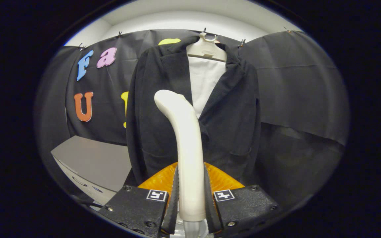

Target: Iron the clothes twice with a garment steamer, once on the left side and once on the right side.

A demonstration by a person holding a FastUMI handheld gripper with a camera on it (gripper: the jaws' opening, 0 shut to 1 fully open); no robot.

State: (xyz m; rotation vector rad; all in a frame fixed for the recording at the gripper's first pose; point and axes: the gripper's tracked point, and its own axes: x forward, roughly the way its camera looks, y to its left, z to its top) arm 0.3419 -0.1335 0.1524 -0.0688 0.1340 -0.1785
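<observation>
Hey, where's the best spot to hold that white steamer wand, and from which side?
Grip the steamer wand on its straight lower shaft, as the gripper does now, one finger pressing each side. That stretch is even and upright, so the fingers seat squarely. The top bends toward the black jacket on its hanger, so coming from behind keeps the head free.

The garment steamer (185, 145) stands upright between the jaws of the gripper (190, 201), both fingers pressing its handle, its head bent over to the left. Beyond it a jacket (236, 115) hangs on a hanger (206, 49) against the booth's wall, a shirt (207, 82) inside its open front. A surface (91, 162) lies lower left of the jacket.
</observation>
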